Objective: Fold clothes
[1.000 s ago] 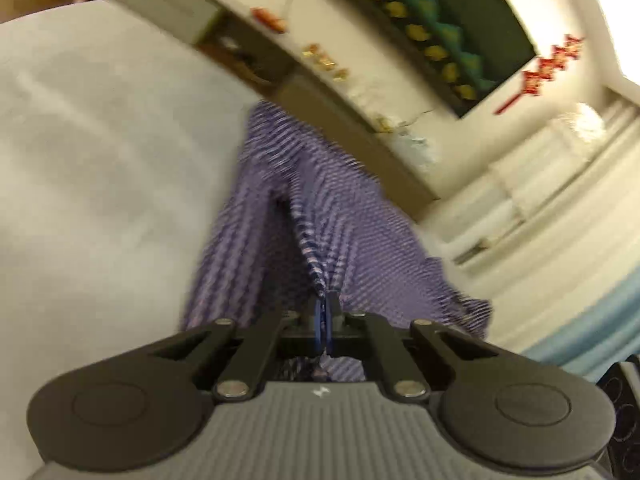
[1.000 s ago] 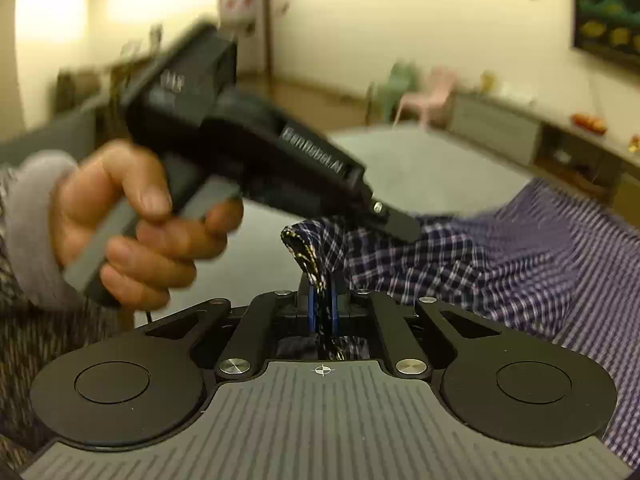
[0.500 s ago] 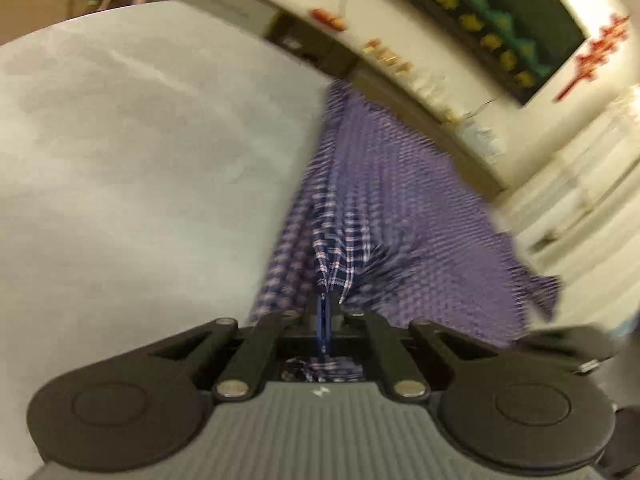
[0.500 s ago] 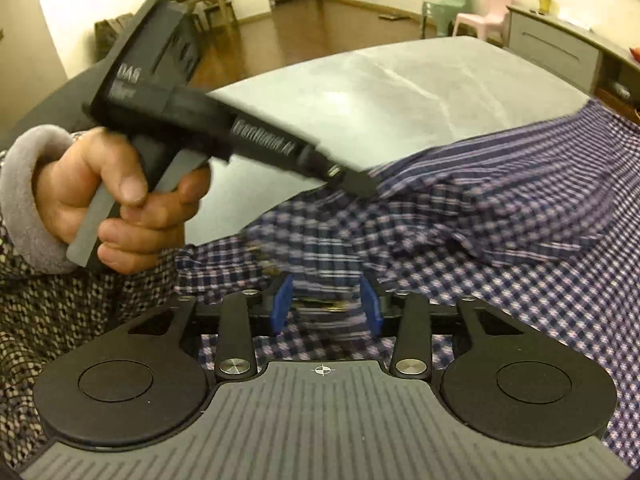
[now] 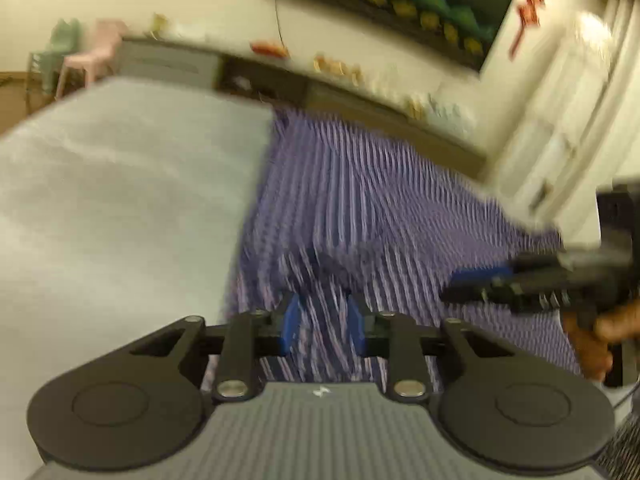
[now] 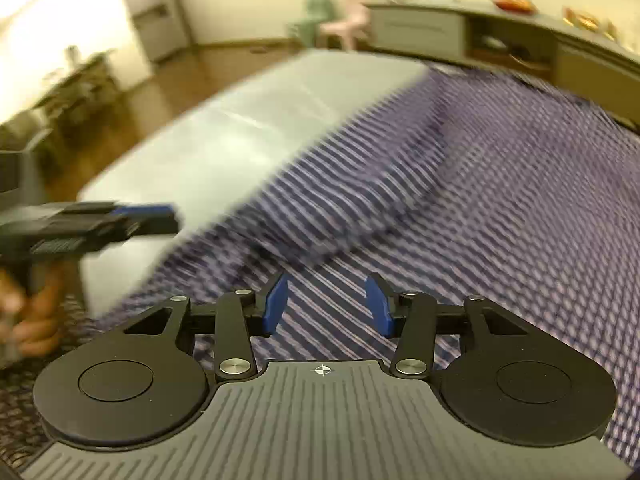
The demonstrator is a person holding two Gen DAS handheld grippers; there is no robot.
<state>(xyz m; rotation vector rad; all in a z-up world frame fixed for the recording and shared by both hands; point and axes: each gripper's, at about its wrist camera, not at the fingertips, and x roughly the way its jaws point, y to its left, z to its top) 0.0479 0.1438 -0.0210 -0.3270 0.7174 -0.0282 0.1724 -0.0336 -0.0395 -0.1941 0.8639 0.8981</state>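
Observation:
A purple-and-white checked shirt lies spread on the pale grey table, with a fold ridge running across it. My left gripper hovers just over the shirt's near part. Its jaws are opening, and the blue pads stand apart with cloth showing through the gap but not pinched. My right gripper is also over the shirt, its jaws still opening, wide apart and holding nothing. Each gripper shows in the other's view, the right gripper at the right and the left gripper at the left. Both views are motion-blurred.
A low cabinet with small items on top runs along the far wall. Pink and green small chairs stand on the wooden floor beyond the table. A person's hand holds the right gripper's handle.
Both grippers were shut on bunched shirt cloth a second ago. The right one let go first, then the left. The cloth dropped onto the table and both grippers swung apart.

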